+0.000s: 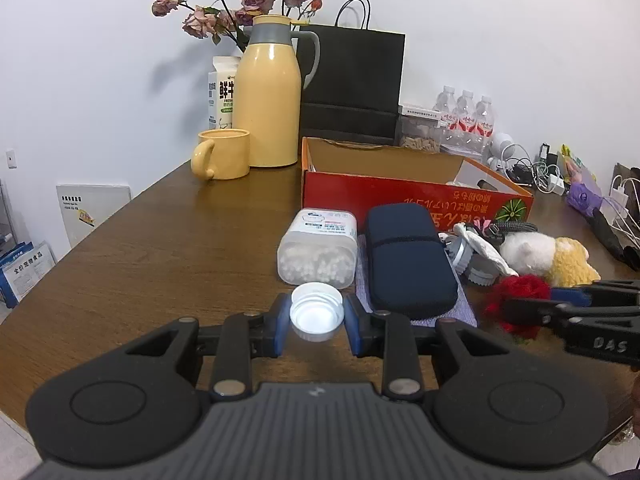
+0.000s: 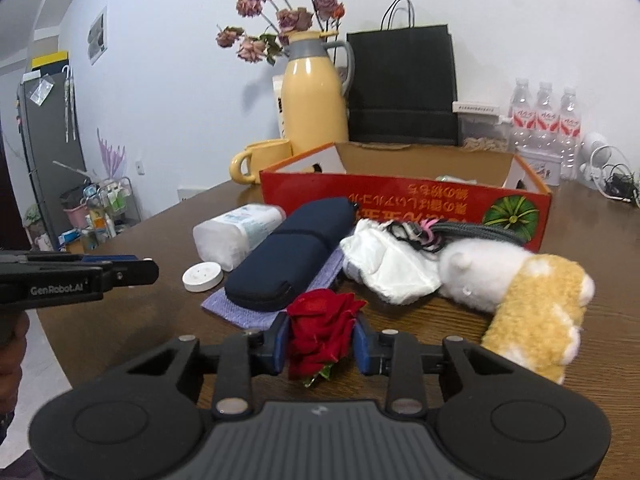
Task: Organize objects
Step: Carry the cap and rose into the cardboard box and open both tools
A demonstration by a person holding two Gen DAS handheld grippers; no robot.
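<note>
My left gripper (image 1: 316, 318) has its jaws pinching the white cap (image 1: 316, 312), lifted just short of the cotton-swab jar (image 1: 318, 246). My right gripper (image 2: 321, 342) has its jaws clamped on the red rose (image 2: 320, 326), low over the counter (image 2: 600, 248), beside the dark case (image 2: 292, 256).

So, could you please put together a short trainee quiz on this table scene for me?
1. True or false: the yellow mug stands beside the yellow jug.
2. What does the right tool grip?
3. The navy case lies on: A, a purple cloth; B, a plate; C, a book.
Key: 1 true; 2 the red rose; 3 A.
</note>
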